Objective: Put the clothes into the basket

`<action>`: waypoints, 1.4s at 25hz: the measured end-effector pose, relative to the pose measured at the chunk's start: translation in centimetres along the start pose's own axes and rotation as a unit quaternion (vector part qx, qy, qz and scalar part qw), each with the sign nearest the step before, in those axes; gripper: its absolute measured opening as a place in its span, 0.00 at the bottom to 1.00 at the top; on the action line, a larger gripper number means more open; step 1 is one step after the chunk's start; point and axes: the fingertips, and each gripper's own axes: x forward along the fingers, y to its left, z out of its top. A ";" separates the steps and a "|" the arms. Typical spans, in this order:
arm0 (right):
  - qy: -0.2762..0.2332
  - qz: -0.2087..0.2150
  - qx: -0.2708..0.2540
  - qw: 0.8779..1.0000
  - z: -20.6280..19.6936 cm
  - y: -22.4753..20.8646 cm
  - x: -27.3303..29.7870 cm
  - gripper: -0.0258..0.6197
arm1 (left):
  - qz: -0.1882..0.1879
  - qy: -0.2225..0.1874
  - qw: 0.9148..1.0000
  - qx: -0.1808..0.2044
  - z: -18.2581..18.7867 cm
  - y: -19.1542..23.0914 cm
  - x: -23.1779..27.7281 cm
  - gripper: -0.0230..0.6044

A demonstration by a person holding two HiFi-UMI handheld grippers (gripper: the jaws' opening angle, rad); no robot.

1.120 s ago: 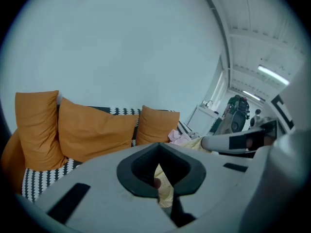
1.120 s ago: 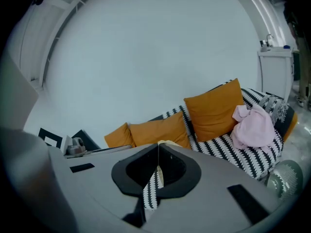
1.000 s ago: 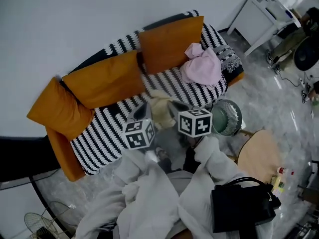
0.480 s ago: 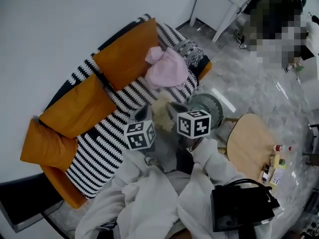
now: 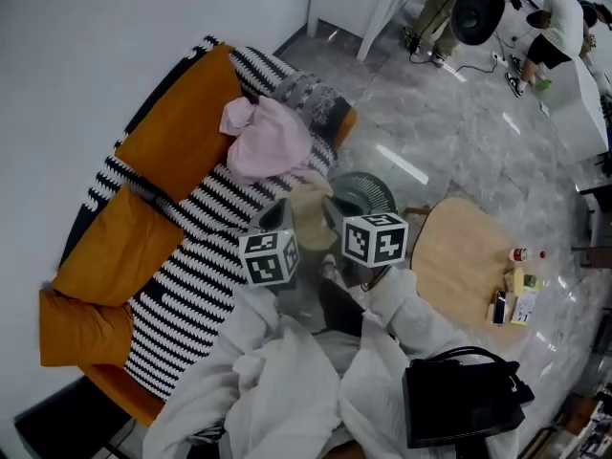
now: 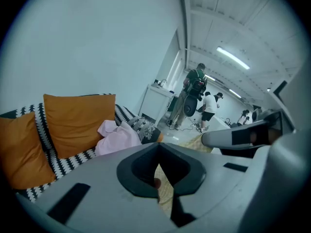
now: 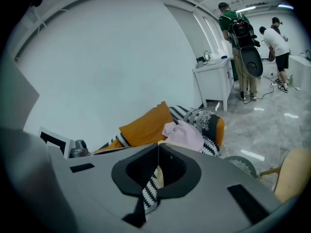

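A beige garment (image 5: 308, 220) hangs between my two grippers, just past the sofa's front edge. My left gripper (image 5: 280, 210) is shut on its left side and my right gripper (image 5: 331, 210) is shut on its right side. In the left gripper view the jaws (image 6: 158, 147) meet, with beige cloth (image 6: 167, 186) showing behind them. A sliver of it shows under the shut jaws (image 7: 158, 145) in the right gripper view. The green slatted basket (image 5: 371, 189) stands on the floor right beside the garment, to its right. A pink garment (image 5: 268, 142) lies on the sofa's right end.
The black-and-white striped sofa (image 5: 196, 275) carries orange cushions (image 5: 177, 127) and a grey patterned cushion (image 5: 311, 98). A round wooden table (image 5: 459, 261) with small items stands right of the basket. A black bag (image 5: 459, 400) hangs low at the right. People stand by a white table (image 7: 214, 81) at the back.
Both grippers have carried the beige garment off the sofa seat and rightward to the basket's edge. The sofa has slid to the left of the head view.
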 end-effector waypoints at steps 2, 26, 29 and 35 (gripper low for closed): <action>0.002 -0.009 0.007 1.000 0.3 -1.9 0.0 0.08 | -0.010 0.009 1.000 0.005 -0.1 -1.4 1.9 0.05; 0.010 -0.106 0.102 0.989 -1.7 -22.7 -1.7 0.08 | -0.040 0.090 0.993 0.062 -2.1 -11.6 17.0 0.05; 0.015 -0.123 0.101 0.987 -2.7 -24.5 -1.3 0.10 | -0.038 0.096 0.993 0.063 -2.9 -11.9 17.5 0.04; 0.013 -0.132 0.140 0.981 -3.2 -26.9 -0.8 0.28 | -0.023 0.102 0.992 0.065 -3.2 -11.6 18.2 0.05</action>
